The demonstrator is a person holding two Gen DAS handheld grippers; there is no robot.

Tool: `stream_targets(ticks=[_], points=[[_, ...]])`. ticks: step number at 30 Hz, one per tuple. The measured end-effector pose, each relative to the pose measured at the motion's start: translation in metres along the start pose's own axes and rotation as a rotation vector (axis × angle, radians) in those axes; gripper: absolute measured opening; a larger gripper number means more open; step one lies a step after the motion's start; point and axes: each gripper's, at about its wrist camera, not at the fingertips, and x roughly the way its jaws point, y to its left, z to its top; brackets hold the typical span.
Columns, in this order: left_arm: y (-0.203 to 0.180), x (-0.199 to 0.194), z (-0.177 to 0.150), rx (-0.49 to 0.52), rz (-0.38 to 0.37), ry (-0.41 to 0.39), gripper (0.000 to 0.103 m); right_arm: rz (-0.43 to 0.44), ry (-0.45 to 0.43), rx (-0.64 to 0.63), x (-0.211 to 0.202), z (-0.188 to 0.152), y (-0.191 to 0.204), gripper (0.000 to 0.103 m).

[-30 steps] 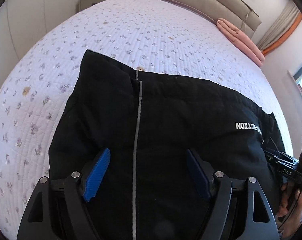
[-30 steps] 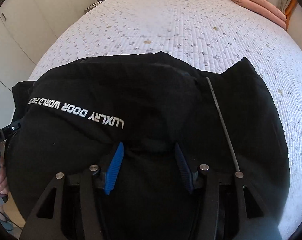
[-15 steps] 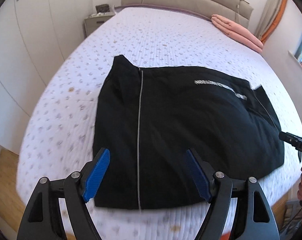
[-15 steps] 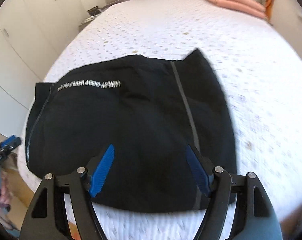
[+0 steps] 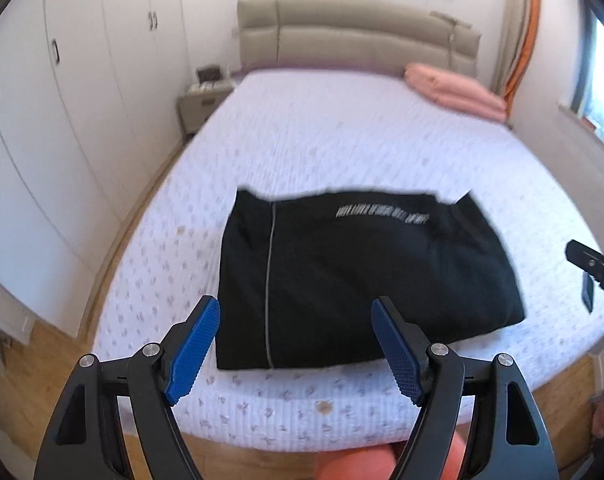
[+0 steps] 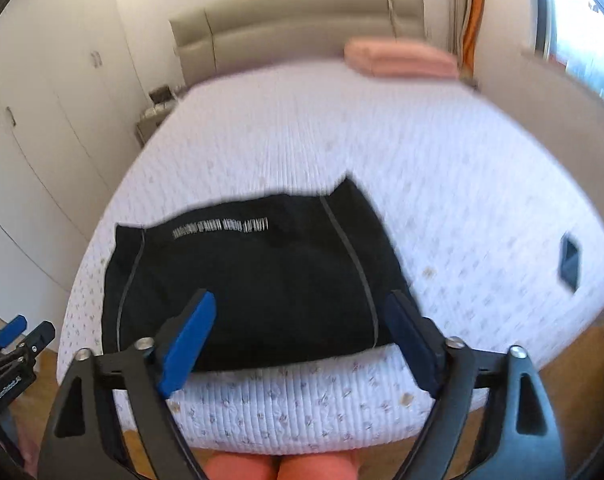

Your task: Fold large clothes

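Note:
A black jacket [image 5: 362, 276] lies folded into a rectangle near the foot of the bed, with white lettering and a grey stripe on top. It also shows in the right wrist view [image 6: 254, 280]. My left gripper [image 5: 296, 348] is open and empty, held back from the bed's foot edge, apart from the jacket. My right gripper [image 6: 302, 340] is open and empty too, likewise back from the jacket. The right gripper's tip shows at the right edge of the left wrist view [image 5: 594, 268]. The left gripper shows at the lower left of the right wrist view [image 6: 14, 344].
The bed [image 5: 342, 144] has a white quilted cover with small flowers. A folded pink blanket [image 5: 454, 92] lies at its head, right side. White wardrobes [image 5: 62, 120] stand along the left, a nightstand [image 5: 202, 100] beside the headboard. Wooden floor [image 5: 42, 360] runs around the bed.
Both grippers have pulled back and up from right over the jacket to beyond the bed's foot edge. The right gripper's jaws have opened wider. The jacket stays folded on the bed.

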Motion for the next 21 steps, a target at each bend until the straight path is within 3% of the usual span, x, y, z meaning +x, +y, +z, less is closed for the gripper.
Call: stream_targets(ticks=[6, 21], points=[[-0.016, -0.060, 0.013, 0.030, 0.028, -0.101, 0.080, -0.022, -0.110, -0.040, -0.063, 0.010, 0.017, 0.096], [-0.048, -0.109, 0.000, 0.008, 0.059, -0.172, 0.080, -0.009, -0.111, -0.040, -0.105, 0.003, 0.025, 0.096]])
